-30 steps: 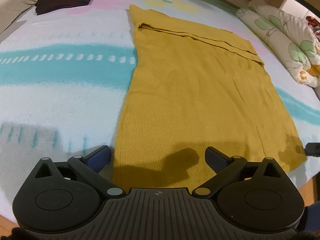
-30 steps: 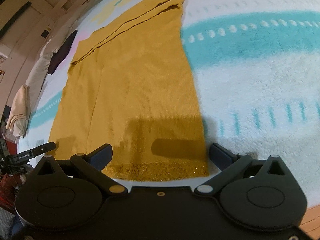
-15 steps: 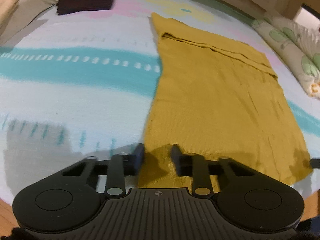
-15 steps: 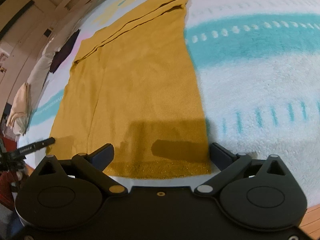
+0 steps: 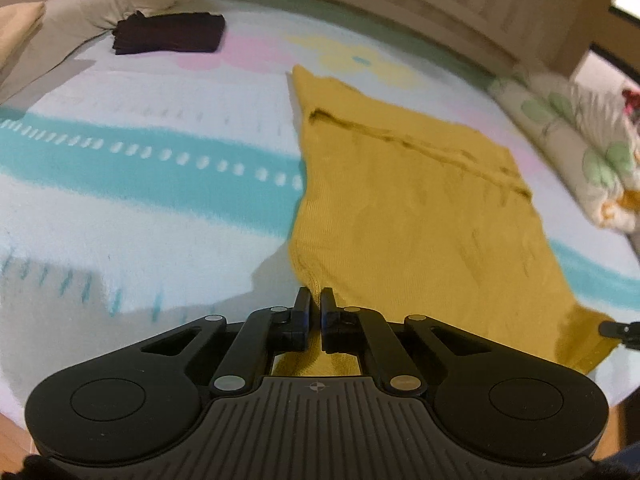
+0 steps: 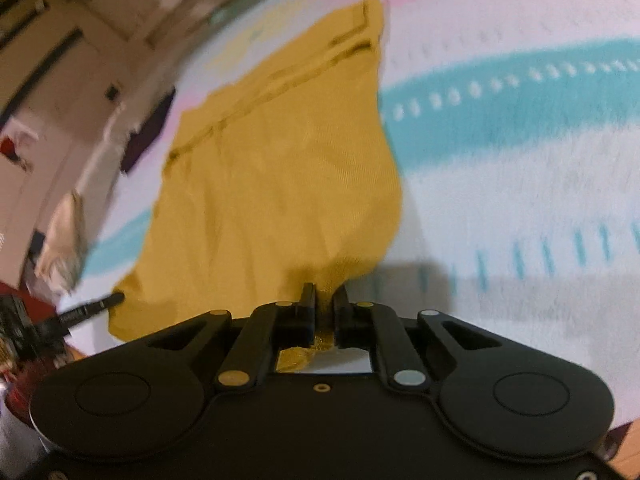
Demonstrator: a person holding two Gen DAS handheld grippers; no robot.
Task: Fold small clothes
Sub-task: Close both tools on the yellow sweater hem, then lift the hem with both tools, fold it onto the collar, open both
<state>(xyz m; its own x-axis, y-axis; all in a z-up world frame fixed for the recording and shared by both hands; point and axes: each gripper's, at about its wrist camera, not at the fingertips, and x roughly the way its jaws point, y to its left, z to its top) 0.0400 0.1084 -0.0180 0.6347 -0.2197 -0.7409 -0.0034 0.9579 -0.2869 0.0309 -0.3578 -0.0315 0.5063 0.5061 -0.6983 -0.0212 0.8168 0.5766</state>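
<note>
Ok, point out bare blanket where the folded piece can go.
Bare pastel striped blanket lies left of the mustard knit garment, below the dark folded cloth. The floral pillow crowds the right.

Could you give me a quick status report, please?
Left tongs shut on yellow garment corner. Right tongs shut on opposite corner. Nothing blocking.

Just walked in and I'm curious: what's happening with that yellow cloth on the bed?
A person is folding a mustard-yellow knit garment spread on a pastel blanket, using two handheld claws. The left claw is shut on one near corner of the hem, and the right claw is shut on the other. Both corners are lifted a little; the rest lies flat. A dark folded garment sits at the far side.
</note>
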